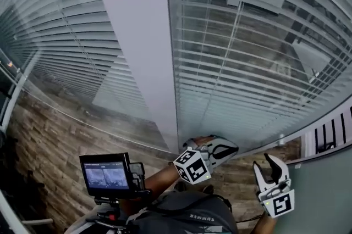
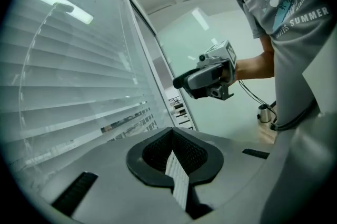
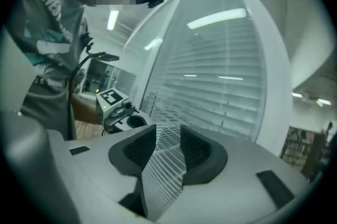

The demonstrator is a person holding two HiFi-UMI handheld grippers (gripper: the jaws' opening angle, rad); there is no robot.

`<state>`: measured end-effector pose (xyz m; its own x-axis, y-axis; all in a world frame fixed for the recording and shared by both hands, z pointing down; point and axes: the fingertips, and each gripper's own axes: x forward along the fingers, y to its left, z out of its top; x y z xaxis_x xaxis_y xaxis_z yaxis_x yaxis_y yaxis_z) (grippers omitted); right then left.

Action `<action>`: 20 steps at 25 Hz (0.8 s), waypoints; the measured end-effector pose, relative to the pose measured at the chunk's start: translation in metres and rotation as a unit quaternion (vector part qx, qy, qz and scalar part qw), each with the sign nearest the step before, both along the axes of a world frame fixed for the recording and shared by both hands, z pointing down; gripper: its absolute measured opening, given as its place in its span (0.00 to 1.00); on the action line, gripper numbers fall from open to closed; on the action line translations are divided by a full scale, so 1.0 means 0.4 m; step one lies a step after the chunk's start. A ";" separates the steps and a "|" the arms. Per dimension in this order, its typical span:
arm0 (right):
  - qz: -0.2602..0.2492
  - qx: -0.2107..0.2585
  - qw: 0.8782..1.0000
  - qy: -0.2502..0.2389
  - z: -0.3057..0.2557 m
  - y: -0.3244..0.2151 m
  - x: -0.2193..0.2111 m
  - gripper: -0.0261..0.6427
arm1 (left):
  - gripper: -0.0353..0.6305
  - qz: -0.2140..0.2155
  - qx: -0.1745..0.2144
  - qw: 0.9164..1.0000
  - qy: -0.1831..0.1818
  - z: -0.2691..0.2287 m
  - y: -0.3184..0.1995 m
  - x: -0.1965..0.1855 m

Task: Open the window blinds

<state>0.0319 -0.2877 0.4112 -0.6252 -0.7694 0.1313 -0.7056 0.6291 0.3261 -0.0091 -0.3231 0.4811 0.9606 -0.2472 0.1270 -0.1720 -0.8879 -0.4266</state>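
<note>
Nearest to the camera, the left tool (image 2: pixel 171 133) is held with its jaws together and nothing seen between them, while the right tool (image 1: pixel 268 170) is held with its jaws apart and empty. On each side of the white pillar (image 1: pixel 143 51) one blind hangs fully down: buildings outside can be seen through the slats of the right blind (image 1: pixel 247 62), but the left blind (image 1: pixel 60 35) looks more closed. It is judged that the opening is at most partly done, and the left blind is still to be opened.
</note>
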 end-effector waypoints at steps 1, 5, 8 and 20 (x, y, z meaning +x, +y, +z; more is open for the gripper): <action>-0.014 0.002 1.000 0.016 0.000 0.007 -0.011 0.24 | 0.06 0.000 0.000 1.000 0.000 -0.004 0.000 0.001; -0.040 0.012 0.999 0.021 -0.003 0.011 -0.034 0.21 | 0.06 0.000 0.001 1.000 0.001 -0.001 0.000 -0.004; -0.044 0.016 0.999 0.027 0.003 0.001 -0.048 0.21 | 0.06 -0.005 0.001 1.000 0.002 0.003 -0.010 -0.016; -0.037 0.014 0.999 0.028 0.001 -0.013 -0.036 0.20 | 0.06 -0.011 0.000 1.000 0.003 0.001 -0.017 -0.019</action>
<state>0.0175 -0.2929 0.4117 -0.6727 -0.7254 0.1459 -0.6380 0.6685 0.3822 -0.0167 -0.3298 0.4815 0.9554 -0.2691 0.1213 -0.1949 -0.8838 -0.4253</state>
